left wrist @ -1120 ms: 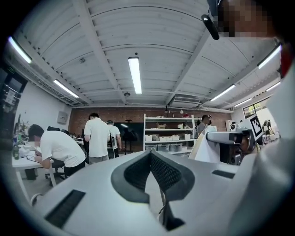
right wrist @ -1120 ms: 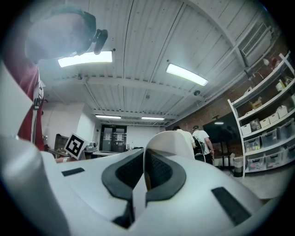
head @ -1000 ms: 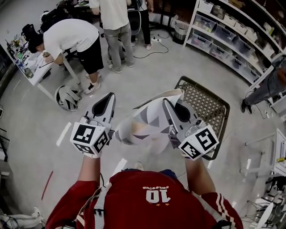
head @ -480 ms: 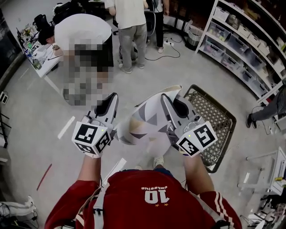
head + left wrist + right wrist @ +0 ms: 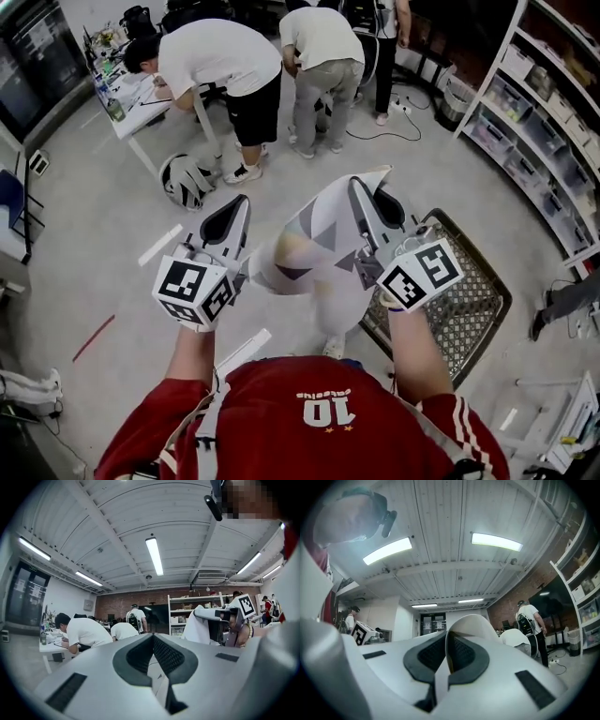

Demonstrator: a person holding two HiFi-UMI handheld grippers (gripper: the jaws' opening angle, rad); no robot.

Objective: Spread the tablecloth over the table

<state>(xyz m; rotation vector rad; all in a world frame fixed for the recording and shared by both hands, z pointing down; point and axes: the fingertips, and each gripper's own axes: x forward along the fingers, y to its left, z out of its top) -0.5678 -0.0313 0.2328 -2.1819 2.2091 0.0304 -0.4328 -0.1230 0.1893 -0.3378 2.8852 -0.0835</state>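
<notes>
1 light, limp cloth (image 5: 319,239) hangs bunched; right gripper (image 5: 362,187) jaws clamp its fold. left gripper (image 5: 234,206) jaws together, empty; probably best taken by a corner.

Tablecloth (image 5: 323,230): soft matt cloth, grey print. Right gripper (image 5: 360,190): smooth matt white plastic, ribbed blk rubber pads (image 5: 465,656). Table (image 5: 473,314): dark metal-looking mesh.

Tablecloth up in the air, not yet on the table

White tablecloth (image 5: 323,230) with grey triangles, its folded edge pinched in my right gripper (image 5: 357,181), the rest drooping crumpled to my left. The lattice-topped table (image 5: 469,314) stands below, to my right.
</notes>
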